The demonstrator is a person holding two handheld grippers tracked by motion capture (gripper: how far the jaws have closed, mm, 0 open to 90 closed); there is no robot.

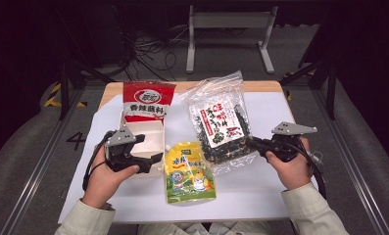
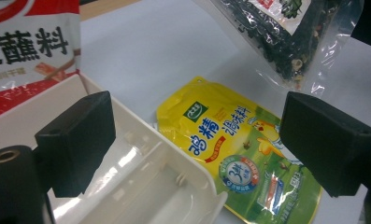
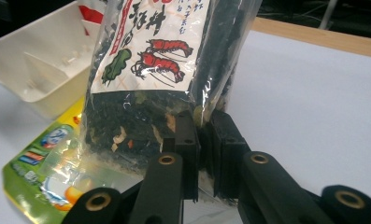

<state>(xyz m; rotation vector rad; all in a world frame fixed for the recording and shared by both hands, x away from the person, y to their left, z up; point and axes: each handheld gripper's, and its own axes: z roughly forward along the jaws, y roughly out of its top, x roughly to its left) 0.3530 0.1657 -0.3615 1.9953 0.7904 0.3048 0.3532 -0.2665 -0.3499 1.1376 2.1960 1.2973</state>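
High view: a white sheet (image 1: 260,191) covers most of the wooden table (image 1: 260,86), and the goods lie on it. Largest is the clear seaweed bag (image 1: 220,122), dark flakes inside, with a white label showing red shrimp drawings and brush-style characters too stylised to read. Its lower right edge is pinched between the closed jaws of the right gripper (image 1: 253,141), and it leans up off the sheet near the middle right, its lower corner overlapping the yellow pouch. Next is the white plastic tray (image 1: 150,137) at centre left, divided into compartments. Resting on its far end is the red-and-white packet (image 1: 148,101), printed with 香辣蘸料 in dark characters under a red oval logo. Just right of the tray lies the yellow-green pouch (image 1: 189,172), marked 鸡精调味料 in blue, with a small green logo square and a round seal. The left gripper (image 1: 150,147) hangs over the tray's near right edge, its jaws spread wide with nothing between them.
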